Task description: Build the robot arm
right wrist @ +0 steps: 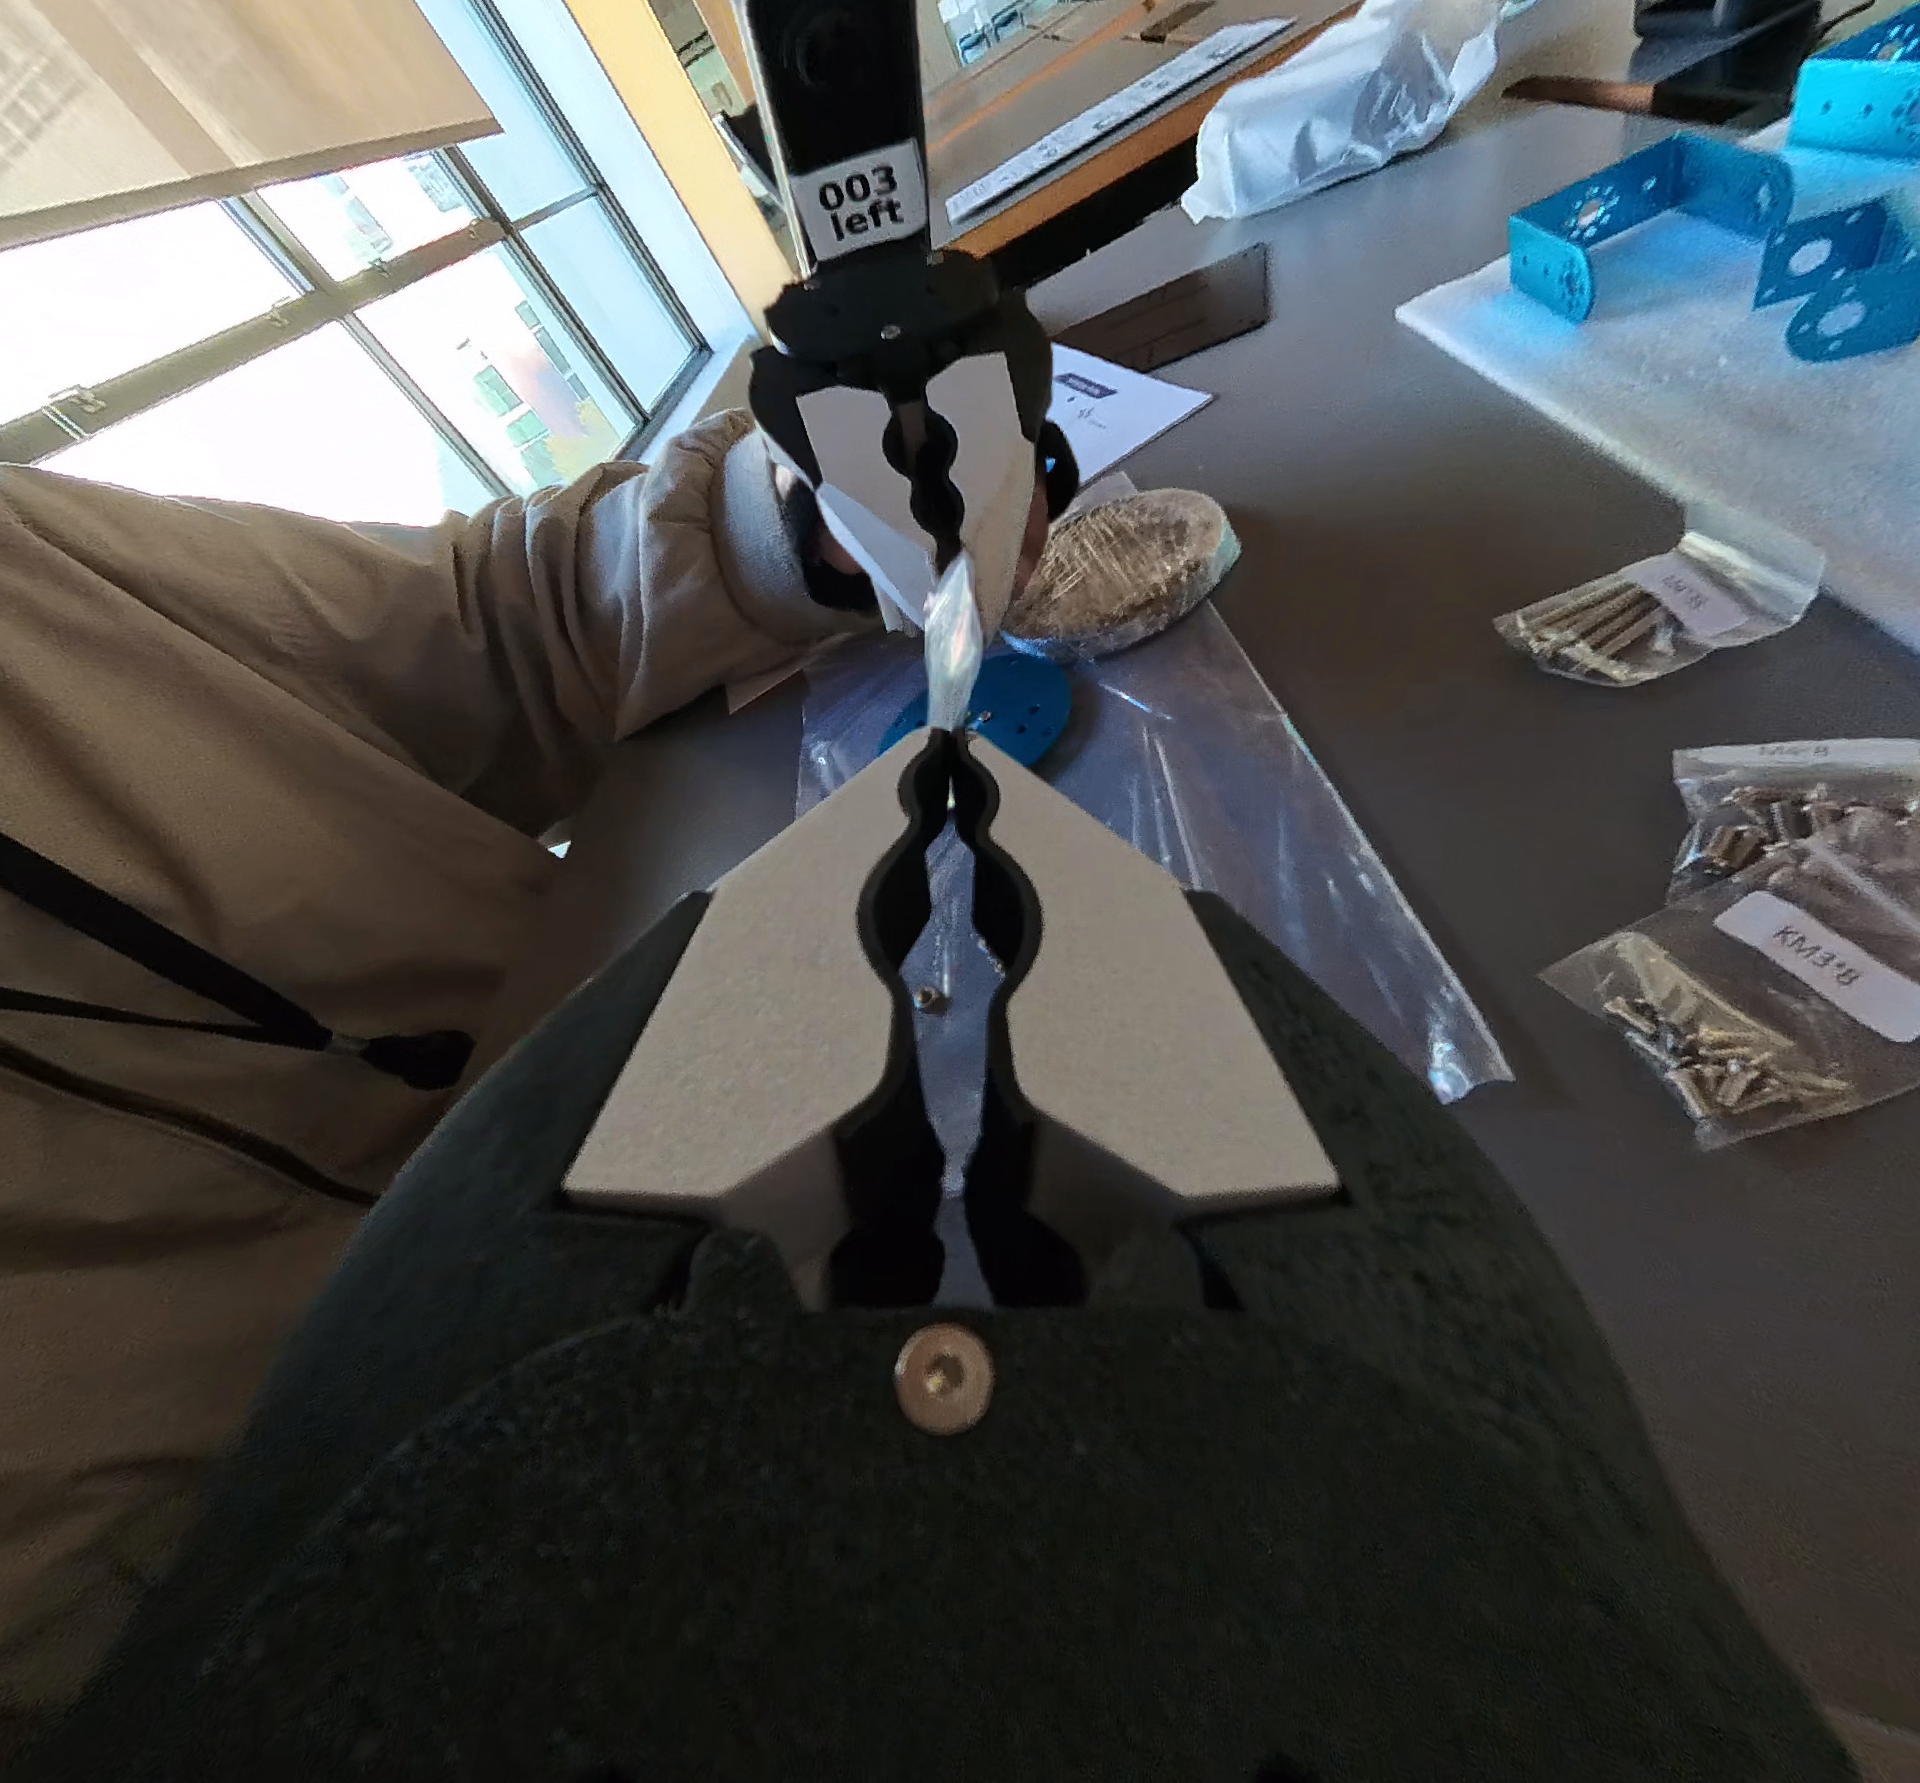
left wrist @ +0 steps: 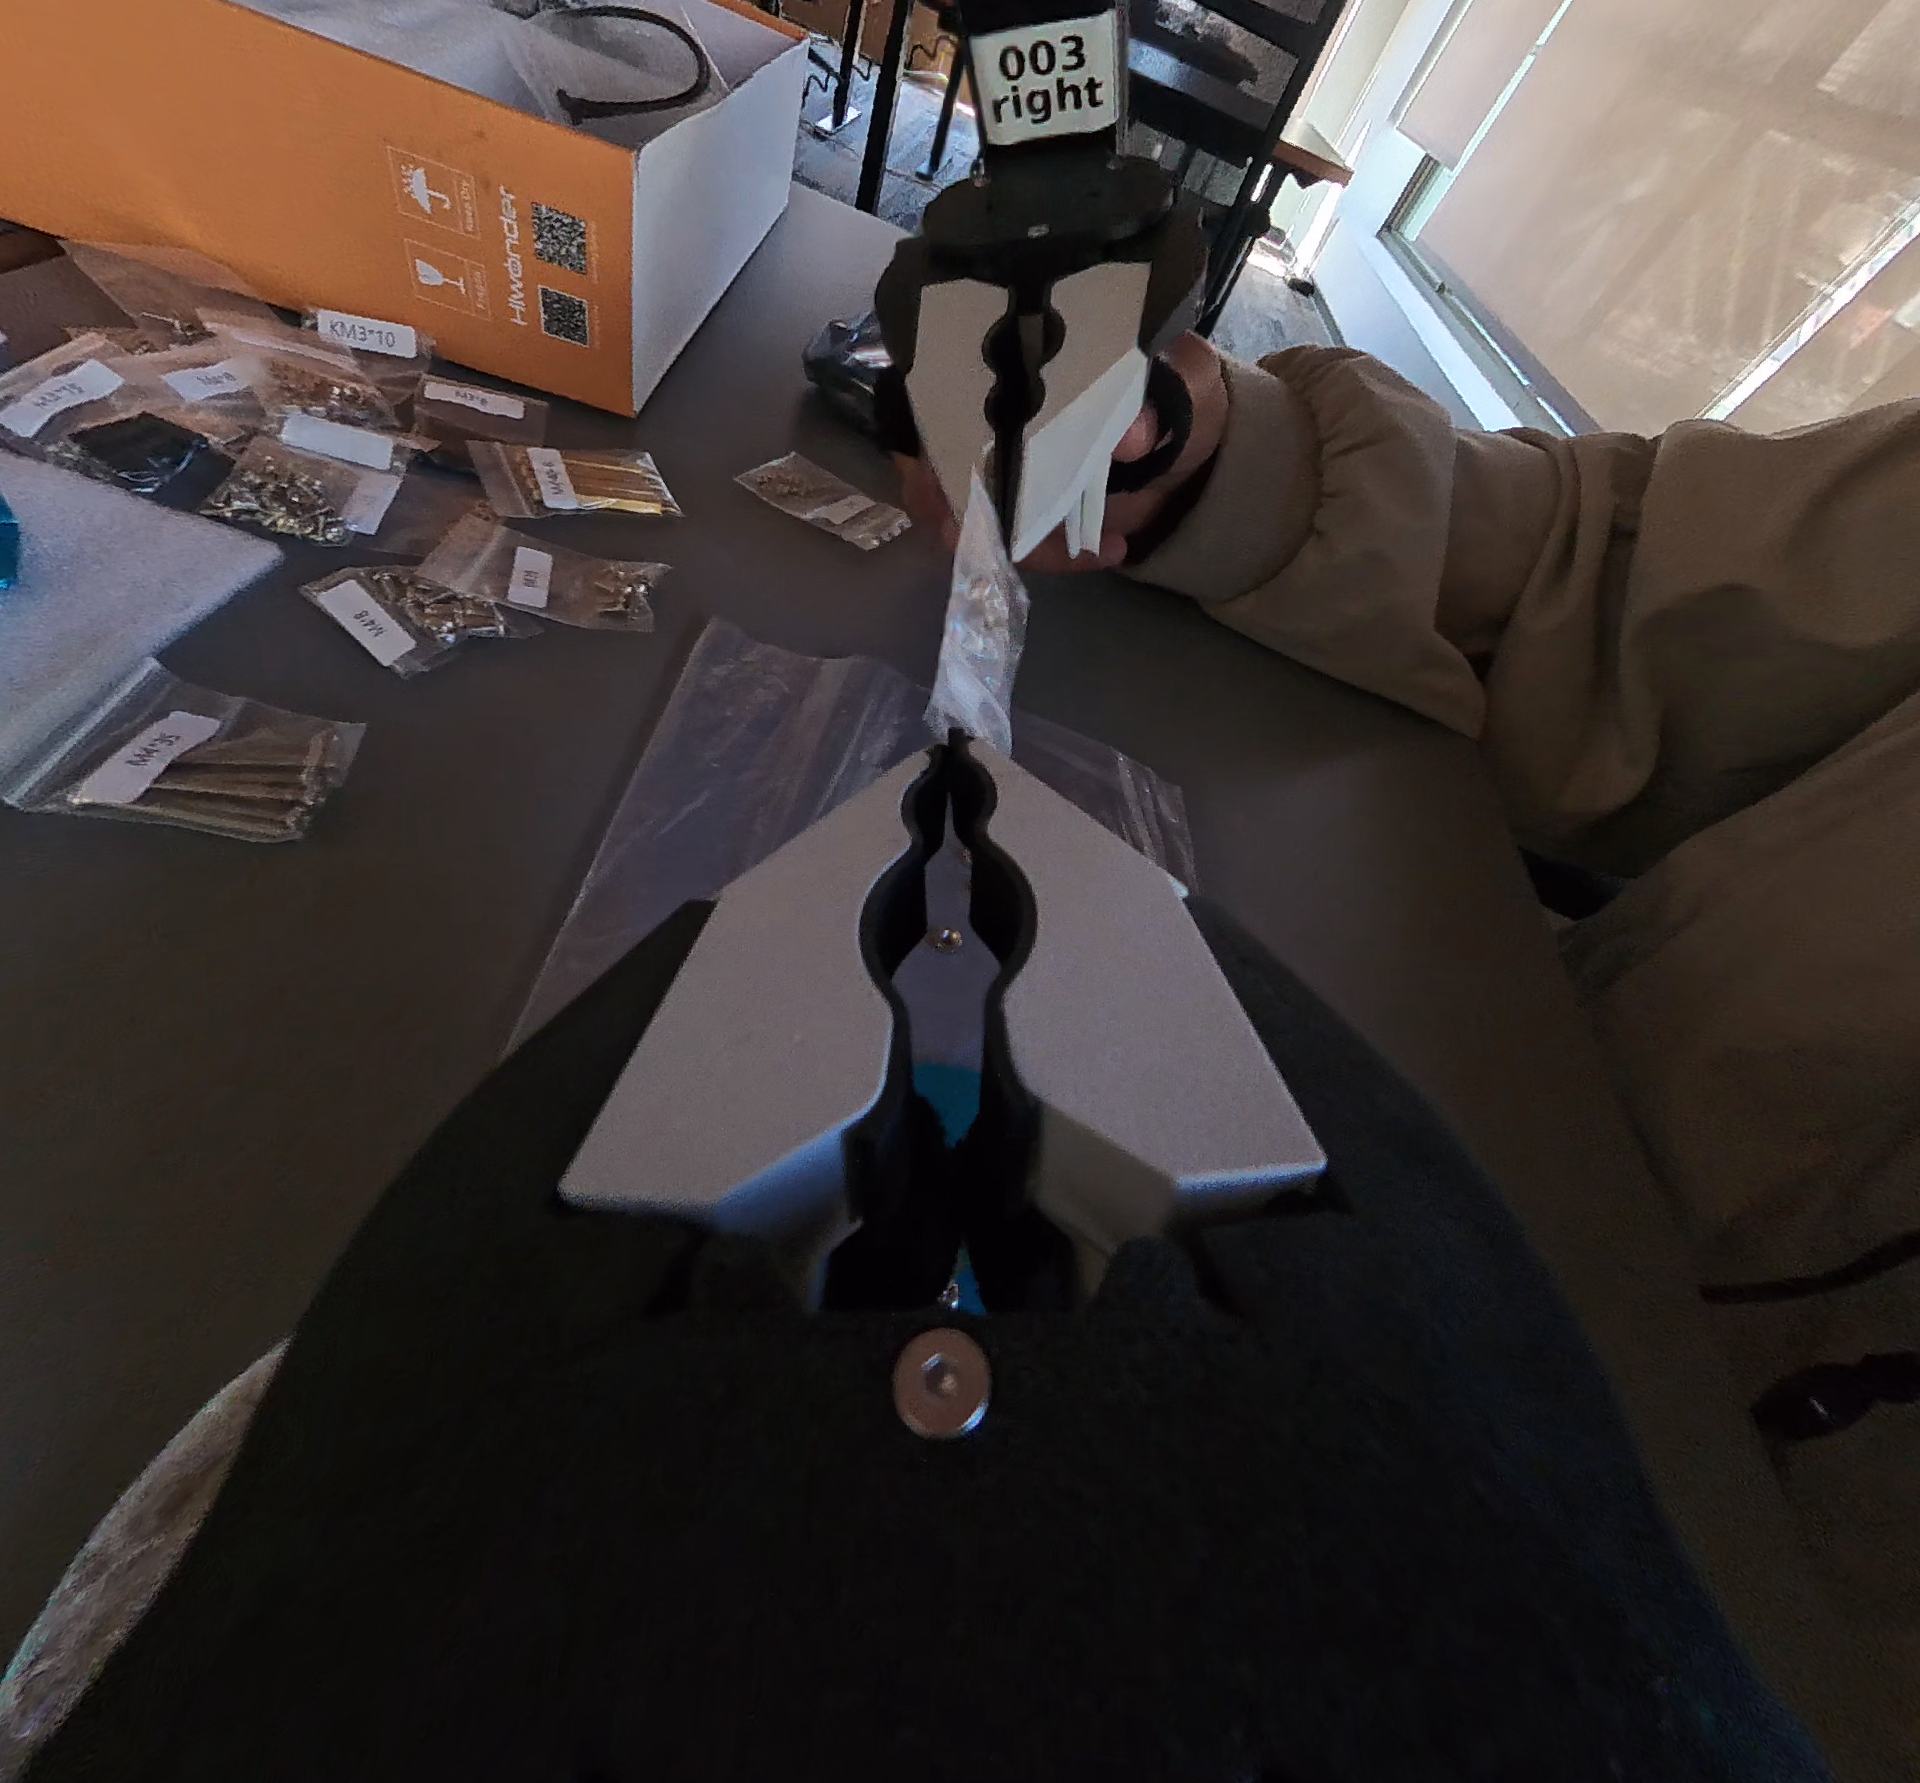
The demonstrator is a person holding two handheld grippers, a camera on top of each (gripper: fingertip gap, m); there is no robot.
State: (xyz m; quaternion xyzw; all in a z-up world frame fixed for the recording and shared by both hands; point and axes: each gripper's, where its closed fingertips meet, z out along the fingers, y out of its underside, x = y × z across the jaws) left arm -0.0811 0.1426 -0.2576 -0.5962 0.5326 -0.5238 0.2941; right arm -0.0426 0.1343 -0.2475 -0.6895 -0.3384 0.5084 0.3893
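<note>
Both grippers, left gripper (left wrist: 951,746) and right gripper (right wrist: 951,741), are clenched on opposite ends of a small clear screw bag (left wrist: 977,616), stretched taut above the counter (left wrist: 1299,798). Pulling harder could tear it, scattering screws over the large clear bag (right wrist: 1247,798).

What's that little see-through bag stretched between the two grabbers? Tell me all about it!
The small bag is clear, crinkly plastic with small silvery pieces inside. It hangs in the air above the table, pulled taut. The left hand-held gripper pinches one end, the right hand-held gripper the other. A bigger flat clear bag lies below.
</note>
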